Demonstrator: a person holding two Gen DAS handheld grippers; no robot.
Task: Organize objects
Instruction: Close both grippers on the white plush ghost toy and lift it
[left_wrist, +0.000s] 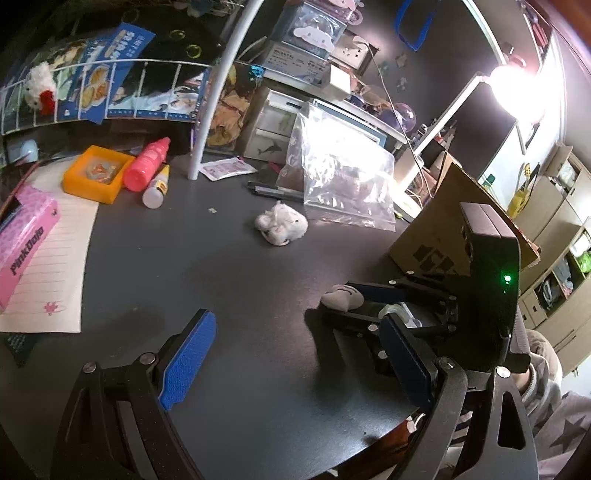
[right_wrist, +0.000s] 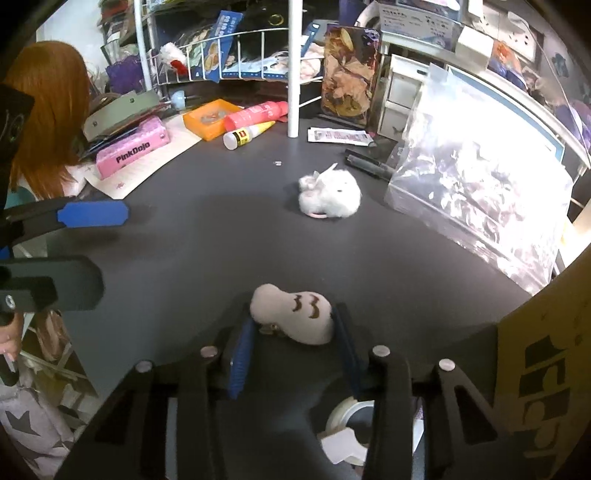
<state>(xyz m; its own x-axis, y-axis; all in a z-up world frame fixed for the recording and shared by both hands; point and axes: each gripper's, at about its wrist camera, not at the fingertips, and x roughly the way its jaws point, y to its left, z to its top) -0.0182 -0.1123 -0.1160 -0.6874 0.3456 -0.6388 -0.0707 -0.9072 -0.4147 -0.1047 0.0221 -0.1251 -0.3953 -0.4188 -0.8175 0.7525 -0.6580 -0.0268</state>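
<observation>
My right gripper (right_wrist: 291, 328) is shut on a small pale plush toy with brown eyebrow marks (right_wrist: 295, 317), low over the dark table (right_wrist: 207, 243). The left wrist view shows this gripper (left_wrist: 354, 299) and the toy (left_wrist: 341, 295) at the right. My left gripper (left_wrist: 299, 354) is open and empty above the table's near edge; its blue pad shows in the right wrist view (right_wrist: 92, 214). A white fluffy plush mouse (right_wrist: 330, 195) lies mid-table, also in the left wrist view (left_wrist: 282, 223).
A clear zip bag (right_wrist: 476, 192) and black pens (right_wrist: 369, 164) lie right. An orange tray (left_wrist: 98, 173), pink bottle (left_wrist: 147, 162), glue bottle (left_wrist: 157, 188) and pink box (left_wrist: 22, 247) sit left. A cardboard box (left_wrist: 443, 221) stands right. A tape roll (right_wrist: 351, 421) sits below the right gripper.
</observation>
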